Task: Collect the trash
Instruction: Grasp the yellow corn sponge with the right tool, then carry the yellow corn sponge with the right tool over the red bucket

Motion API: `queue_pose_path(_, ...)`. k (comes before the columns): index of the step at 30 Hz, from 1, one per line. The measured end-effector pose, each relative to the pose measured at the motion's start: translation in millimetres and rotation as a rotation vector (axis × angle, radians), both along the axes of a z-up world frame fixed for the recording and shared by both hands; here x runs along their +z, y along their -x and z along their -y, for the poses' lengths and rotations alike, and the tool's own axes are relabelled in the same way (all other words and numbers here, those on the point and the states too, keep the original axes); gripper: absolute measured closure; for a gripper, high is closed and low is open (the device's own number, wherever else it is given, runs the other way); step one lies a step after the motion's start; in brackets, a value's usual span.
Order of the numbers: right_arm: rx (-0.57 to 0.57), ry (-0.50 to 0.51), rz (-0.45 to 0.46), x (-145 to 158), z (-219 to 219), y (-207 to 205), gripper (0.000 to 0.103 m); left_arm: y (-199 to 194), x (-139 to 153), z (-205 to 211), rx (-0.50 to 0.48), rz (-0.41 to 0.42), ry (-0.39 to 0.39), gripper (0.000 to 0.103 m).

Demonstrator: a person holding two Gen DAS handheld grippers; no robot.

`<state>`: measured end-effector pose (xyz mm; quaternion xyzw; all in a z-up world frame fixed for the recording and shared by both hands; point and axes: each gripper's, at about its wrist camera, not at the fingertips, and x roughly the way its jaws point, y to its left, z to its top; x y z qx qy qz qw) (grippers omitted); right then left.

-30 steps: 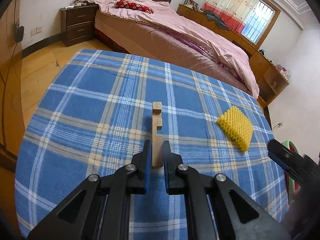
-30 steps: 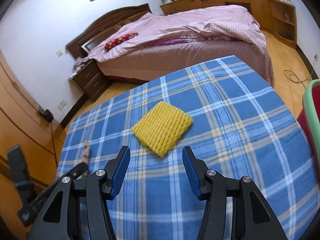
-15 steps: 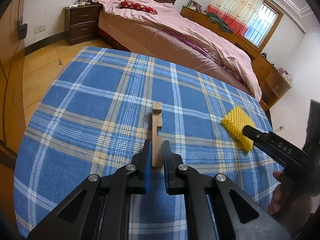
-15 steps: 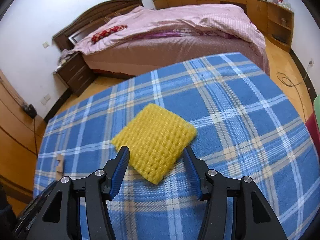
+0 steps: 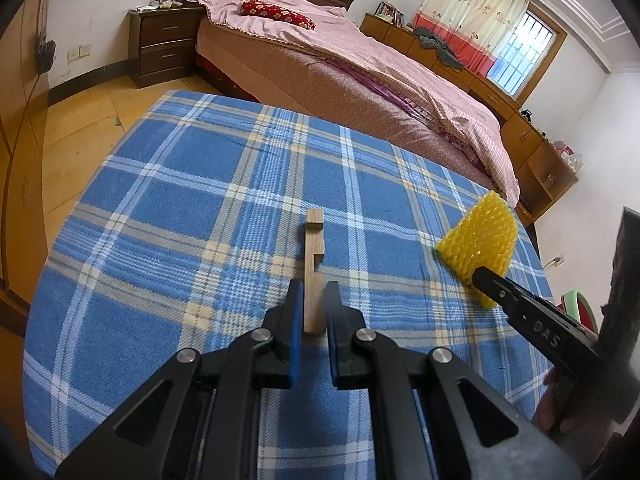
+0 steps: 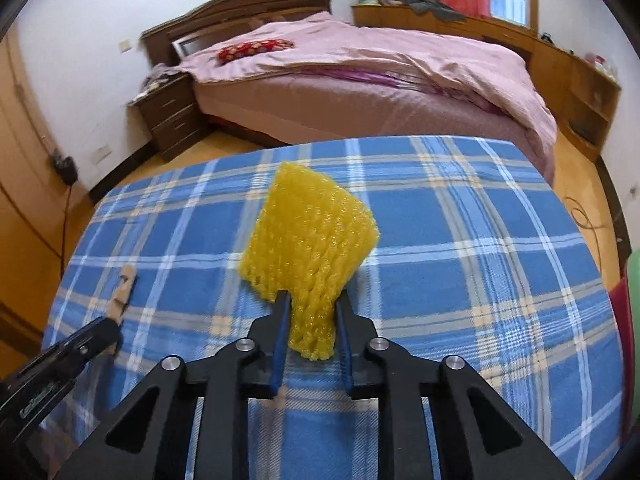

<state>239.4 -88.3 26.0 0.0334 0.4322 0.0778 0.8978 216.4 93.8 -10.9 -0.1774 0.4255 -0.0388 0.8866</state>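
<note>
Trash is here two pieces, and both are now between our tongs. We look first at the yellow foam net [image 6: 310, 240]: half a second ago it lay flat on the blue plaid tablecloth [image 6: 480, 280] between the wide-open fingers of our right gripper [image 6: 310, 320]. Now these fingers have closed on its near corner, the foam is squeezed narrow between the blue pads, and the rest of the net stands up from the cloth like a fan. So the right grasp is made in this last moment, and the piece already leaves the table.

Our left gripper [image 5: 313, 308] has not changed through the last second. Its fingers are nearly together and hold the near end of the notched wooden piece [image 5: 313, 264], which points forward. From the wrist view we cannot tell if the wood is lifted or still touches the cloth.

In the left view the right gripper [image 5: 486, 278] comes in from the right edge with the yellow net [image 5: 478, 244] at its tip, near the right border of the table.

We judge that picking up is finished for both pieces and carrying them to the bin is what remains. A green and red rim [image 5: 576, 304] shows beyond the right table edge; perhaps it is the bin, but we cannot be sure. The foam is soft, so it may slip if the grip loosens.
</note>
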Motion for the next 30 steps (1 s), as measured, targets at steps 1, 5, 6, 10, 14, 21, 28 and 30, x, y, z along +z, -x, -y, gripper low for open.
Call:
queue_pose_path(1, 0.011, -0.012, 0.001, 2.2, 0.8, 3.1, 0.083, 0.2, -0.4, 0.1, 0.000, 0.000, 0.000, 0.093)
queue_pose_path(5, 0.034, -0.033, 0.034, 19.0, 8.5, 24.5, 0.084, 0.3, -0.5, -0.1, 0.001, 0.000, 0.003, 0.093)
queue_pose_path(6, 0.036, -0.041, 0.044, 23.7, 11.5, 31.7, 0.084, 0.4, -0.3, -0.3, 0.001, -0.001, 0.004, 0.093)
queue_pose_path(10, 0.033, -0.081, 0.081, 44.2, 27.0, 60.8, 0.084, 1.7, 0.8, 1.7, 0.002, 0.006, -0.007, 0.093)
queue_pose_path(14, 0.019, -0.095, 0.109, 59.9, 45.4, 91.3, 0.083, 3.2, 2.8, 5.6, -0.005, 0.017, -0.014, 0.093)
queue_pose_path(21, -0.056, -0.139, 0.149, 77.9, 90.3, 144.0, 0.083, 13.8, 18.2, 20.4, -0.064, 0.051, -0.009, 0.093)
queue_pose_path(28, -0.130, -0.154, 0.186, 88.6, 131.3, 185.3, 0.083, 44.5, 41.0, 41.3, -0.133, 0.087, -0.008, 0.094)
queue_pose_path(30, -0.143, -0.163, 0.186, 87.9, 140.6, 193.5, 0.083, 51.7, 47.1, 45.4, -0.143, 0.091, -0.007, 0.094)
